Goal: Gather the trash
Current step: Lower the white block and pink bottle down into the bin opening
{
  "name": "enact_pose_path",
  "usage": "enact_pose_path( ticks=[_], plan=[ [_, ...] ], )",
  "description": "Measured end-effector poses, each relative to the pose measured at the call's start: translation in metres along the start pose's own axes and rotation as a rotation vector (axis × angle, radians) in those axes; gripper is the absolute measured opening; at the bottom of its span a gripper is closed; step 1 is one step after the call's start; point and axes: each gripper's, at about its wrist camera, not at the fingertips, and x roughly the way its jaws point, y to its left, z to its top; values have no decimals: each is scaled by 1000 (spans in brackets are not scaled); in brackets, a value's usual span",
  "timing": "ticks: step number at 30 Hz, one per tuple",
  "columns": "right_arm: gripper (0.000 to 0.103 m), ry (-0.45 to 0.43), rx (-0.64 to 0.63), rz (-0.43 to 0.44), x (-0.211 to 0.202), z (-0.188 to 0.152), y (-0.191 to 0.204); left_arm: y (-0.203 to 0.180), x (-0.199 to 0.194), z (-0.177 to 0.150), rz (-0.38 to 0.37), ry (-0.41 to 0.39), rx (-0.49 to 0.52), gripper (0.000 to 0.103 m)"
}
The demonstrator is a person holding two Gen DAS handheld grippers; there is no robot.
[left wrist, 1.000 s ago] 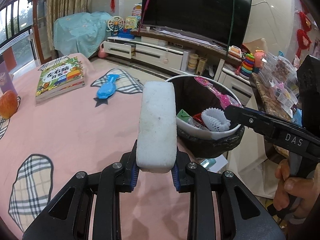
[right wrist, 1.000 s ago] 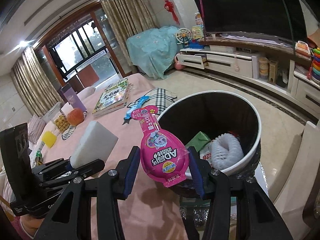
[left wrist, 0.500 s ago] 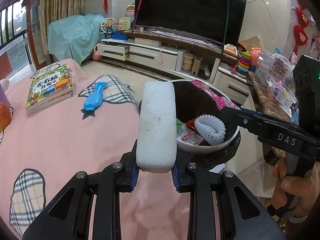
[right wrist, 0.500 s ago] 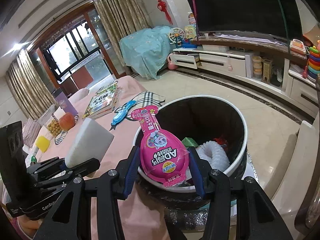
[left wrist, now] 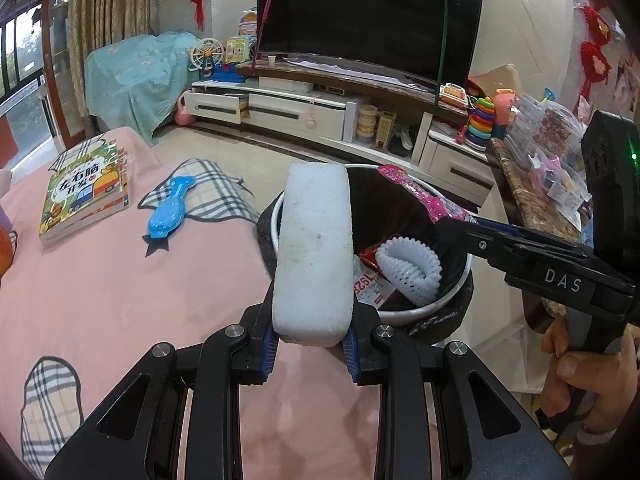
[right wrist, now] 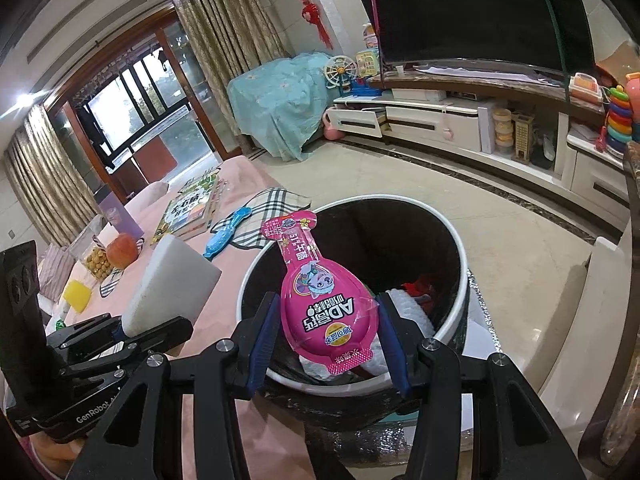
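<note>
Both grippers, sponge (left wrist: 314,254) and pink packet (right wrist: 325,300), now nearer bin (right wrist: 456,320).

— Is the way into the bin (right wrist: 460,276) open?

— Its mouth is uncovered; white foam netting (left wrist: 408,268) and wrappers lie low inside, with free depth above them.

— And either side?

— The left tongs (left wrist: 310,344), clamped on a white sponge (left wrist: 314,252), sit at the near rim; the right tongs (right wrist: 326,340), gripping a pink packet (right wrist: 324,304), crowd the mouth beside them.

— The worktop (left wrist: 120,288)?

— Bare pink cloth nearby; a book (left wrist: 84,192) and blue toy (left wrist: 168,212) lie well apart.
</note>
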Motion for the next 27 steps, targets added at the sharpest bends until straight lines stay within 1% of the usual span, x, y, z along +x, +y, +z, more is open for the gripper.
enact_pose_path(
  ticks=[6,16,27],
  plan=[
    [49,2,9,-14,1,3,-7,-10,9,7,-11,9,18,25],
    [49,12,28,-20,6,9,-21,-15,20,13,-12,27,25,25],
    [49,21,17,-23,10,16,-22,-17,28,21,-4,36,28,25]
  ],
)
